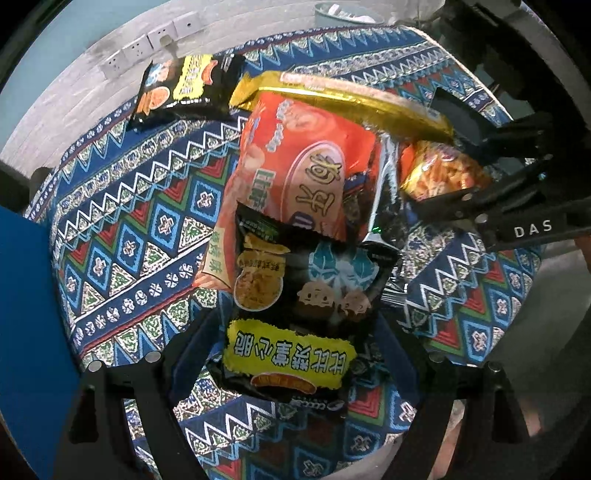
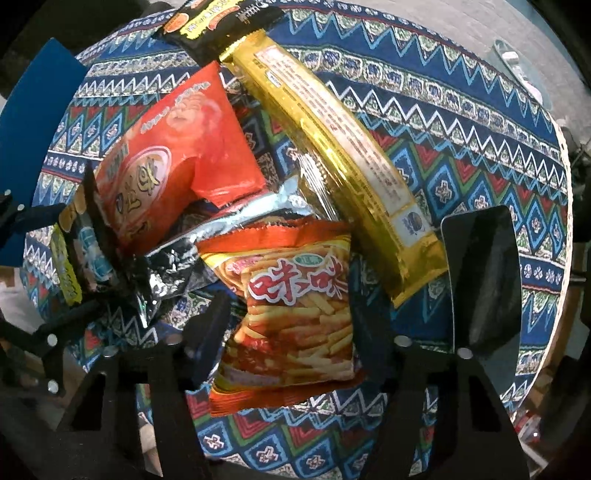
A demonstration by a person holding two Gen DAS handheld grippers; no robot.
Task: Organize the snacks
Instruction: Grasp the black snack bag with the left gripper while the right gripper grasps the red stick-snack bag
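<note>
A heap of snack packs lies on the round table's patterned cloth. My left gripper points down with its fingers on either side of a black pack with a yellow label. A gap shows at each side, so it is open. My right gripper is shut on an orange fries pack, both pads against its sides; the left wrist view shows the same grip. Between the two packs lie a large red-orange bag, a crumpled silver foil pack and a long gold packet.
A second black pack lies apart at the table's far edge. A blue panel stands at the left beside the table. Beyond the table are wall sockets and a bin. Bare cloth shows at the left and right.
</note>
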